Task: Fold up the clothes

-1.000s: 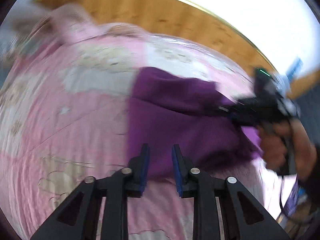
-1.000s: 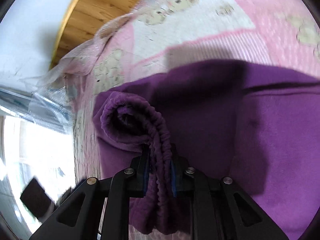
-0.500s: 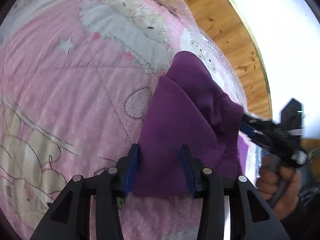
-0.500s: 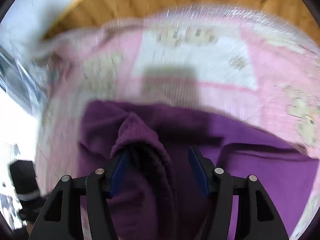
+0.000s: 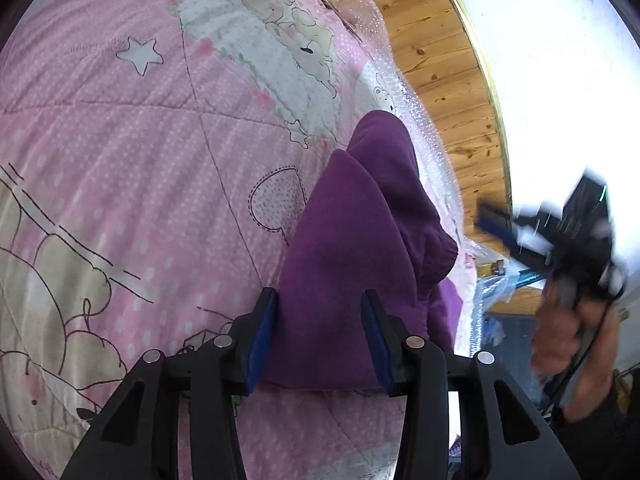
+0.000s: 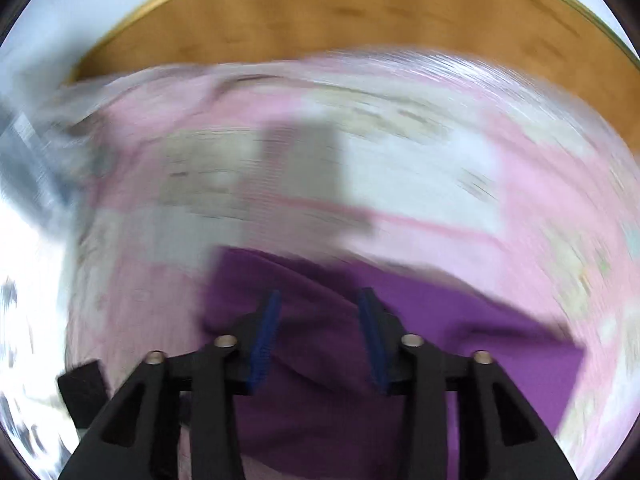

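Note:
A purple fleece garment (image 5: pixel 360 248) lies bunched and folded over on a pink quilt (image 5: pixel 120 160). My left gripper (image 5: pixel 320 340) is open, its blue-padded fingers straddling the near end of the garment without pinching it. In the left wrist view my right gripper (image 5: pixel 496 224) is blurred at the right, lifted off the garment and held by a hand (image 5: pixel 572 332). The right wrist view is smeared by motion: my right gripper (image 6: pixel 320 340) is open above the purple garment (image 6: pixel 340 400), nothing between its pads.
The quilt has cartoon prints and a clear plastic cover at its far edge (image 5: pixel 400 92). A wooden headboard (image 5: pixel 448 80) and white wall (image 5: pixel 560 60) stand behind. Plastic-wrapped items (image 5: pixel 496 292) lie off the bed's right side.
My right gripper let go of the garment's elastic hem, opened and pulled back and up. My left gripper opened wider and swung around to straddle the garment's near end.

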`<state>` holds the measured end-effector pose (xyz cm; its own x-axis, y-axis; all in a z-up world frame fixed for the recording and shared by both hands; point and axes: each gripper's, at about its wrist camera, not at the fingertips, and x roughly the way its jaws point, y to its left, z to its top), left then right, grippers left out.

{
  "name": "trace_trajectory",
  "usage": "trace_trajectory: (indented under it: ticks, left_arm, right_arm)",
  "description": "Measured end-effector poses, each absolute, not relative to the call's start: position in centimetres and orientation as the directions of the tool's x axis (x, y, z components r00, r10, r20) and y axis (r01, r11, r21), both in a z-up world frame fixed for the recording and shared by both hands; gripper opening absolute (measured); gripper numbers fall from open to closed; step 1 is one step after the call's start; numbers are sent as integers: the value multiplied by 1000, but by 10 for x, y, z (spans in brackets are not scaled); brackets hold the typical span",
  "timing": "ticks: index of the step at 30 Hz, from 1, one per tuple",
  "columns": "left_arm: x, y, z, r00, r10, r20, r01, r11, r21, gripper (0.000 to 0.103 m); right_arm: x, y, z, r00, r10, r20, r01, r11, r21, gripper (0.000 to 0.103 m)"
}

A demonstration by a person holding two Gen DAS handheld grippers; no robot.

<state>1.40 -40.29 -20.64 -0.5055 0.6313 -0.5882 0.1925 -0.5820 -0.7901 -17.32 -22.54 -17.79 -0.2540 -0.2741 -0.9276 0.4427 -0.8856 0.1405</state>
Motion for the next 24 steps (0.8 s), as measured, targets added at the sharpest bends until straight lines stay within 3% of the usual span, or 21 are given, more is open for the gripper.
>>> trace_trajectory:
  ticks: [2, 4, 7, 9, 14, 18, 21, 24]
  left_arm:
    - [12, -399, -204, -494, 632, -596, 177, -598, -781, 41]
    - [9, -393, -199, -478, 625, -618, 155, -632, -759, 18]
    - [12, -388, -182, -491, 585, -645, 115, -690, -714, 11]
    - [16, -387, -171, -511, 578, -636, 95, -698, -710, 10]
    - [33, -379, -168, -496, 605, -623, 92, -677, -730, 9]
    - [35, -377, -181, -458, 586, -669, 139, -696, -704, 10]
    - [42, -389, -168, -472, 555, -685, 122, -728, -674, 13]
    - [48, -402, -145, -499, 515, -697, 72, -777, -625, 14]
  right_arm:
    - [-182, -278, -205, -215, -240, -947, 536, -839, 91, 54]
    - [-182, -309, -241, -135, -157, -978, 623, -781, 39, 52]
    - [-188, -318, -257, -102, -83, -991, 691, -723, -11, 15]
    - [-196, -315, -235, -154, -108, -982, 690, -723, -29, 13]
    - [-223, -310, -216, -173, -189, -967, 620, -783, 42, 13]
    - [-232, -284, -218, -64, -399, -915, 529, -791, 308, 34]
    - [-223, -239, -174, -202, -498, -844, 447, -813, 373, 39]
    - [-204, -187, -136, -349, -496, -795, 379, -851, 365, 41]
